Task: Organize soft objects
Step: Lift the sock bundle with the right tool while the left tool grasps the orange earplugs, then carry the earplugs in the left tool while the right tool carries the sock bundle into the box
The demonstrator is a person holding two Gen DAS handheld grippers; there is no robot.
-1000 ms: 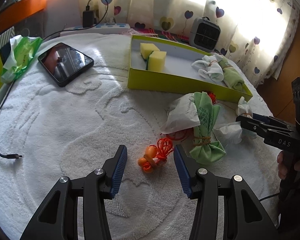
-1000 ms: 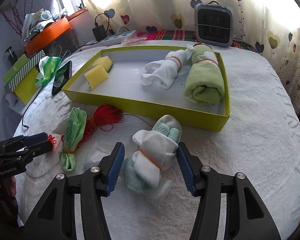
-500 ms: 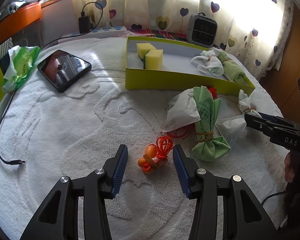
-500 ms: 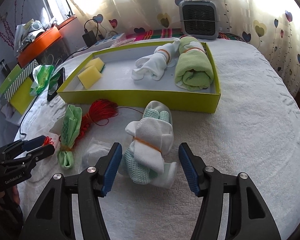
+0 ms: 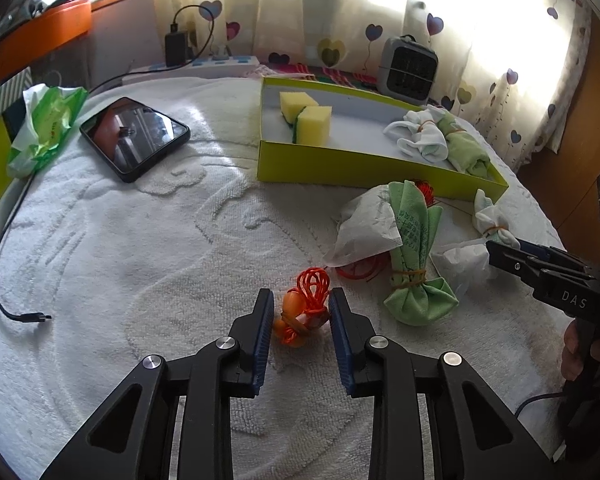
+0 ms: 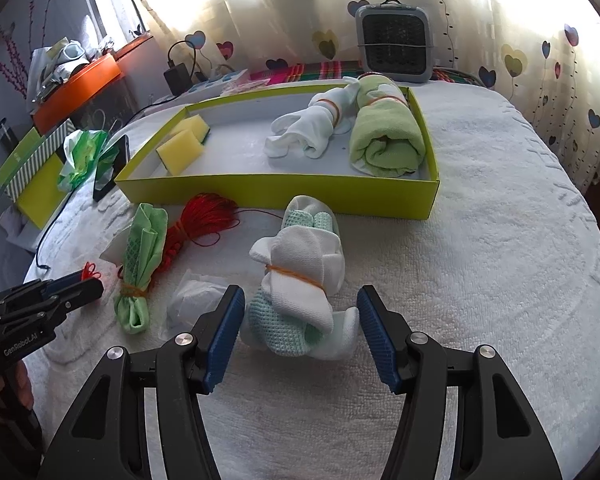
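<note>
Your left gripper [image 5: 300,320] has narrowed its jaws around the small orange corded earplug bundle [image 5: 302,312], at six o'clock from the yellow-green cardboard tray [image 5: 356,168]; your right gripper [image 6: 300,320] stays wide around the banded white-and-mint cloth bundle [image 6: 300,284].

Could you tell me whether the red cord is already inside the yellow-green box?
No, the red cord lies on the white towel outside the box.
</note>
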